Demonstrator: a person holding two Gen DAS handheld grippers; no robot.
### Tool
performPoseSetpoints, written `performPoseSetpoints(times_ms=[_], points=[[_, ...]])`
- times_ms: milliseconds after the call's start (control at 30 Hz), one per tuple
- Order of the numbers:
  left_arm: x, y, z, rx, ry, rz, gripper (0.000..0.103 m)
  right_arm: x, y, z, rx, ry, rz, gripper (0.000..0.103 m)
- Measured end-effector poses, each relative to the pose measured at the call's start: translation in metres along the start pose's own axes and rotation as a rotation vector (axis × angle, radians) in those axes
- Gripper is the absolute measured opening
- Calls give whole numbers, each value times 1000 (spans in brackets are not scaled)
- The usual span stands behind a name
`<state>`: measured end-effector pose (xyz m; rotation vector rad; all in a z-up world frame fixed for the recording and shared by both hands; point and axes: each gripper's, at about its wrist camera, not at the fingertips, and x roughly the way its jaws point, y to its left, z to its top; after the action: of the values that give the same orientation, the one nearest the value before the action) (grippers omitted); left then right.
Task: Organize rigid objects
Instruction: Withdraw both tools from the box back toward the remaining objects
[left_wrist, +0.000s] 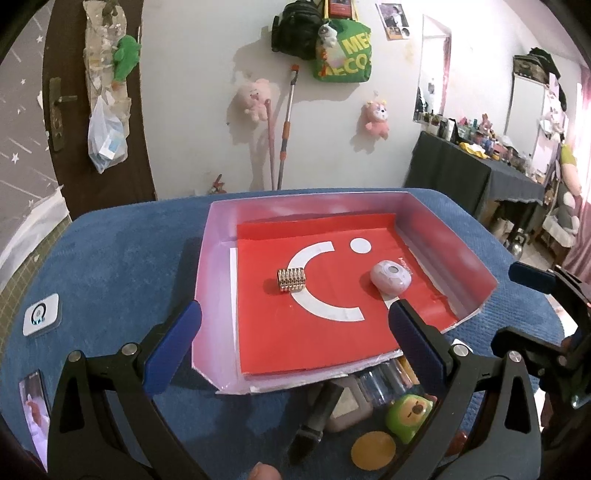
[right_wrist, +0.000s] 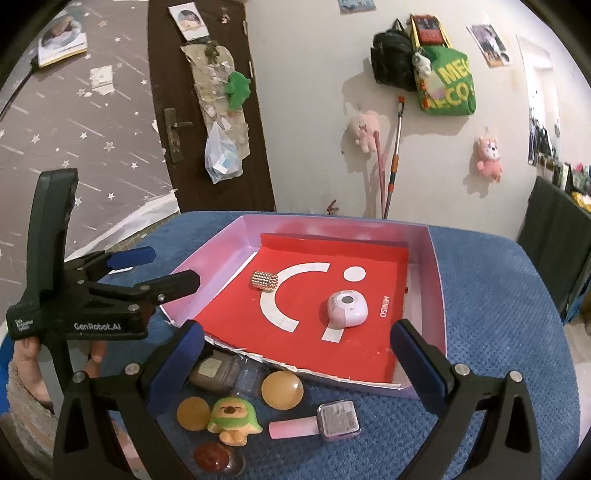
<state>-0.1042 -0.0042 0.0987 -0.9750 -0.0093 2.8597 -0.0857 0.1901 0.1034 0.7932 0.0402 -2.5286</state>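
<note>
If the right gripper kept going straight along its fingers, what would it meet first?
Probably the red liner in the pink box, just short of the pink-and-white gadget. The right gripper is open and empty; depth is uncertain.

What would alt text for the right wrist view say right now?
An open right gripper hovers over small items on a blue cloth: two amber discs, a green figure and a pink bottle. Beyond, a tray with a red liner holds a studded cylinder and a pink-white case. The open left gripper is at left.
</note>
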Motion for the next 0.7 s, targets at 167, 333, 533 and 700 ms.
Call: performPoseSetpoints(times_ms=[167,333,533,700], points=[[-4,1,-6,-7,10,5,103,-7,5,-7,1,-12,14,103],[-6,-3,-15,11,26,20,103,-13,10,-13,-2,-12,19,103],[-8,-9,-24,34,43,33,103,-21,20,-23,-17,-26,-3,103],[-12,-10,-30,25,54,12,103,-26,25,-30,-31,-36,-28,103]])
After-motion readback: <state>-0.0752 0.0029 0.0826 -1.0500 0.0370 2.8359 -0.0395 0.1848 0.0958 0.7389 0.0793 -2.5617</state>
